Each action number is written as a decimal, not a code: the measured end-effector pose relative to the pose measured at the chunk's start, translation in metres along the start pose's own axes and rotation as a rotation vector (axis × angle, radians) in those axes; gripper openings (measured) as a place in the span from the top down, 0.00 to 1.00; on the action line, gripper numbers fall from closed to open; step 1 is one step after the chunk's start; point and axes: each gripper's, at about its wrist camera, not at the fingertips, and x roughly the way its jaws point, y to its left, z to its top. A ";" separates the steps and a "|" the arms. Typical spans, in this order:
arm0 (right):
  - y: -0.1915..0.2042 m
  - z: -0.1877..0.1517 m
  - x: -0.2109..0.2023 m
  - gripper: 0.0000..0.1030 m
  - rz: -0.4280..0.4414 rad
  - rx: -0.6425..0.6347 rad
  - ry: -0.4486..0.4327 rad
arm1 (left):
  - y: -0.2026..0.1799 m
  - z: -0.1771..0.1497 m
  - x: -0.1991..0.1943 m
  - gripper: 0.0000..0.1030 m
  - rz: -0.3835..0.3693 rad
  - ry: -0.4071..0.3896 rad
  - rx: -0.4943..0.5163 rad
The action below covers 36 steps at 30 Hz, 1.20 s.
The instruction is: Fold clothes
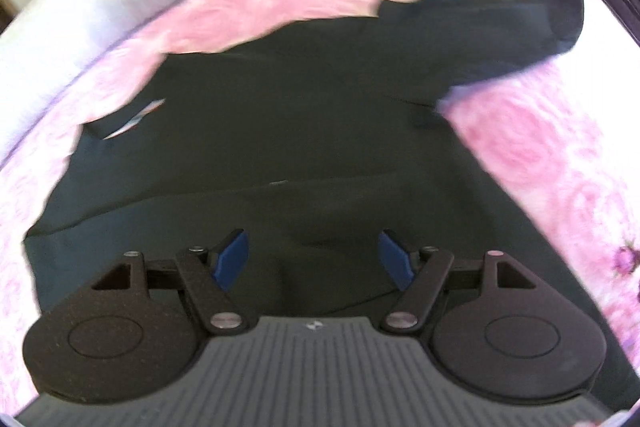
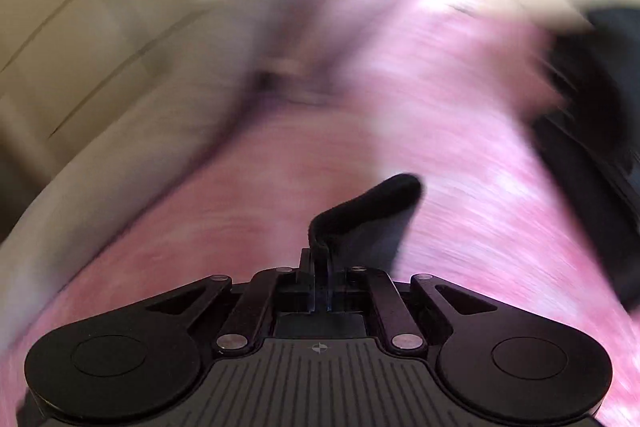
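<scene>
Below the left hand-held gripper (image 1: 314, 259), whose blue pads (image 1: 232, 257) stand apart and empty, a dark garment (image 1: 280, 131) lies spread on a pink floral bedspread (image 1: 532, 143), one sleeve (image 1: 480, 43) reaching ahead to its right. Meanwhile the right hand-held gripper (image 2: 320, 263) is clamped on a dark fold of cloth (image 2: 360, 211), lifted over the blurred bedspread.

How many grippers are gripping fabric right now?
1. The right gripper is shut on a dark fabric edge; the left gripper hangs open above the dark garment, empty.
</scene>
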 end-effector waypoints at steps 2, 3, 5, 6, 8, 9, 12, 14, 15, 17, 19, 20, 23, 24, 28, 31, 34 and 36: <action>0.070 -0.001 -0.014 0.96 0.112 -0.140 -0.039 | 0.027 -0.011 -0.012 0.33 0.024 -0.017 -0.029; 0.105 -0.006 -0.023 0.96 0.170 -0.201 -0.058 | 0.042 -0.019 -0.019 0.33 0.039 -0.024 -0.045; 0.183 -0.032 -0.042 0.96 0.301 -0.317 -0.082 | 0.077 -0.041 -0.034 0.33 0.071 -0.029 -0.084; 0.221 -0.048 -0.051 0.96 0.363 -0.370 -0.088 | 0.092 -0.052 -0.040 0.32 0.085 -0.028 -0.101; 0.291 -0.094 -0.062 0.96 0.478 -0.460 -0.064 | 0.128 -0.080 -0.051 0.32 0.118 -0.011 -0.136; 0.321 -0.124 -0.060 0.95 0.526 -0.517 -0.020 | 0.146 -0.095 -0.055 0.32 0.135 0.001 -0.151; 0.401 -0.218 -0.053 0.56 0.606 -0.728 0.135 | 0.189 -0.134 -0.061 0.32 0.161 0.043 -0.199; 0.428 -0.271 -0.057 0.52 0.614 -0.851 0.223 | 0.216 -0.154 -0.065 0.32 0.127 0.047 -0.236; 0.429 -0.282 -0.063 0.52 0.618 -0.854 0.241 | 0.227 -0.161 -0.066 0.32 0.104 0.041 -0.251; 0.422 -0.298 -0.071 0.49 0.587 -0.847 0.284 | 0.242 -0.166 -0.062 0.32 0.057 0.027 -0.274; 0.405 -0.304 -0.073 0.48 0.503 -0.825 0.332 | 0.252 -0.163 -0.055 0.32 0.011 0.007 -0.297; 0.395 -0.305 -0.072 0.48 0.452 -0.812 0.355 | 0.256 -0.158 -0.049 0.32 -0.017 -0.005 -0.311; 0.359 -0.290 -0.068 0.48 0.291 -0.772 0.386 | 0.262 -0.139 -0.028 0.33 -0.109 -0.038 -0.349; 0.344 -0.279 -0.062 0.47 0.240 -0.754 0.381 | 0.260 -0.132 -0.018 0.33 -0.130 -0.039 -0.354; 0.294 -0.247 -0.043 0.46 0.066 -0.713 0.371 | 0.255 -0.107 0.022 0.33 -0.201 -0.023 -0.391; 0.265 -0.225 -0.034 0.46 -0.001 -0.710 0.364 | 0.251 -0.095 0.047 0.47 -0.237 -0.008 -0.427; 0.252 -0.214 -0.028 0.45 -0.021 -0.715 0.350 | 0.246 -0.088 0.063 0.83 -0.250 0.015 -0.450; 0.244 -0.207 -0.020 0.41 -0.033 -0.718 0.342 | 0.247 -0.083 0.056 0.96 -0.270 0.013 -0.440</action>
